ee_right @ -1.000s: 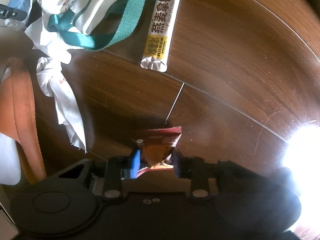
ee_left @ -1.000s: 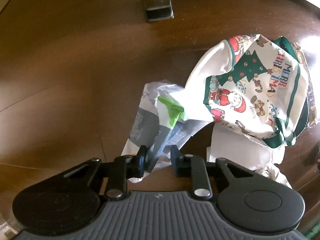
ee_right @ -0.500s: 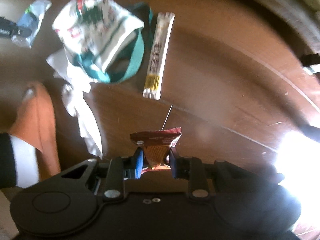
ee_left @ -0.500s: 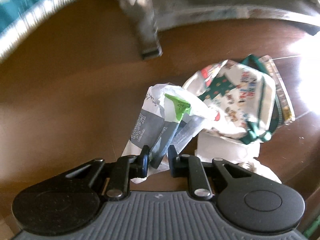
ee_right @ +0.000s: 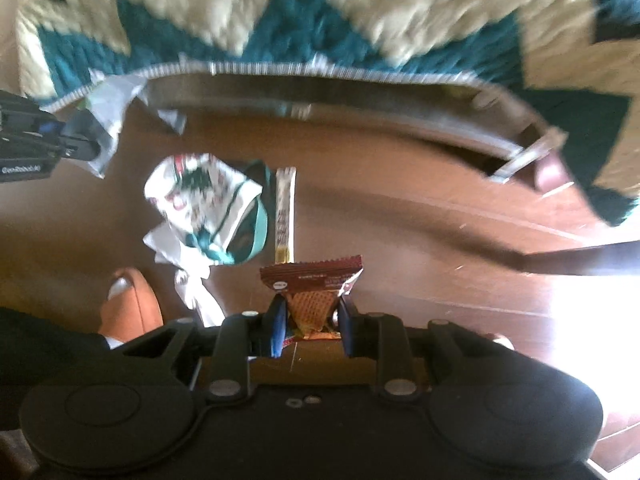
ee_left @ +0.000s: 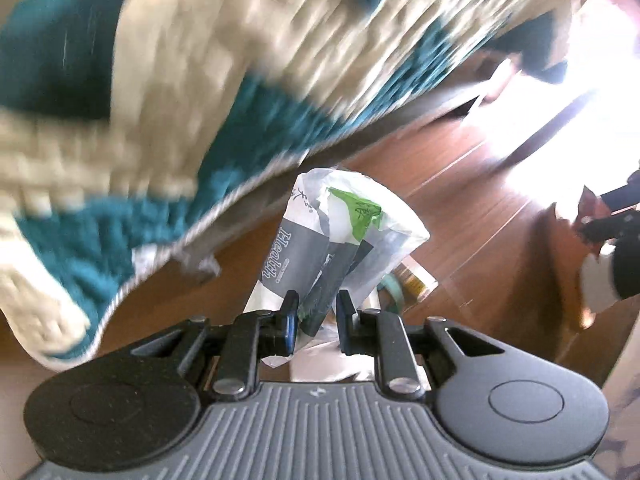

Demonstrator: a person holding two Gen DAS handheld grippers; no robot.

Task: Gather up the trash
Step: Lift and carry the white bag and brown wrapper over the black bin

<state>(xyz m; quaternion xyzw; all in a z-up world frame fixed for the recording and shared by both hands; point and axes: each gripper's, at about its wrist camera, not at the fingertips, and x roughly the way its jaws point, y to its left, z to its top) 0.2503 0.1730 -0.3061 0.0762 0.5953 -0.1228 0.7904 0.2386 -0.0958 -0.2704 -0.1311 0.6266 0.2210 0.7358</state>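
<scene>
Clamped: left hand-held gripper [ee_left: 317,318] on white plastic wrapper [ee_left: 340,236], right hand-held gripper [ee_right: 310,322] on brown snack packet [ee_right: 312,280]; best kept firmly pinched, apparently above floor [ee_right: 400,216].

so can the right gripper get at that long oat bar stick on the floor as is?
Probably not. The right gripper is already shut on a red-brown wafer wrapper, with no free grip. The oat bar stick itself lies uncovered beside the Christmas bag.
</scene>
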